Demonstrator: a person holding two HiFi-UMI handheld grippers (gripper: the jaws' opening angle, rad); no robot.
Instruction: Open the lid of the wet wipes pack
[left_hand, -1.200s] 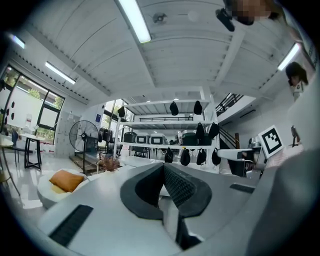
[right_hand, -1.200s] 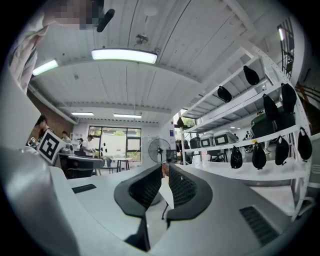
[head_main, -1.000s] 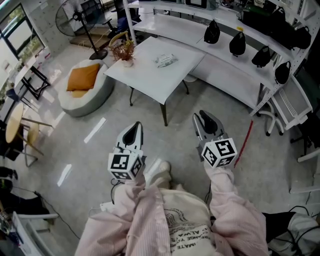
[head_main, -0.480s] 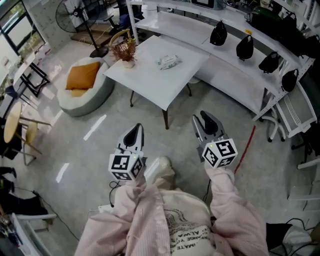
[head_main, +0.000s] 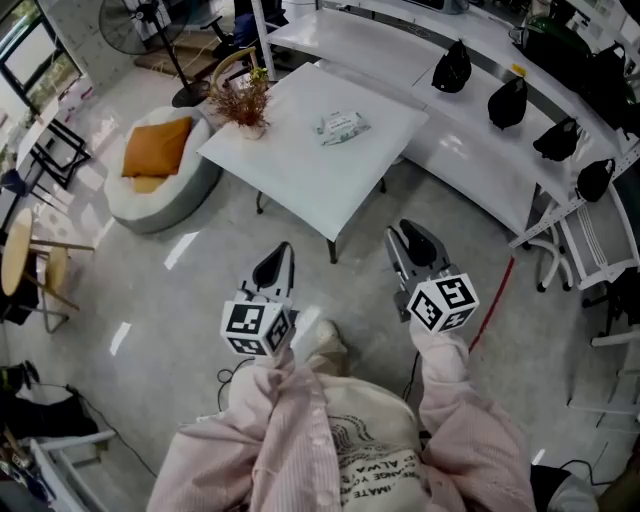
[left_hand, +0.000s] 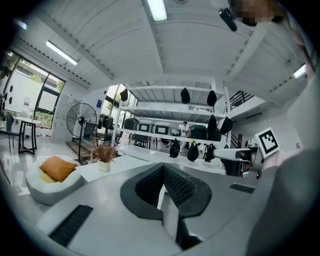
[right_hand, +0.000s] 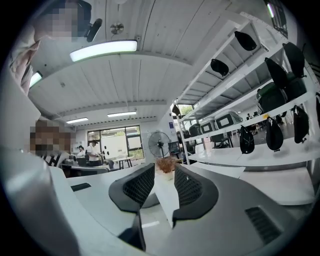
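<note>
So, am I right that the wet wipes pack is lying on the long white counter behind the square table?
Not quite: the head view shows the wet wipes pack lying on the square table itself, across from the potted plant at its corner. The long white counter behind it carries the black bags instead.

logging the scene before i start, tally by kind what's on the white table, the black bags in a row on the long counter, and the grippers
wet wipes pack: 1
potted plant: 1
black bags: 4
grippers, left gripper and right gripper: 2
total: 8
</note>
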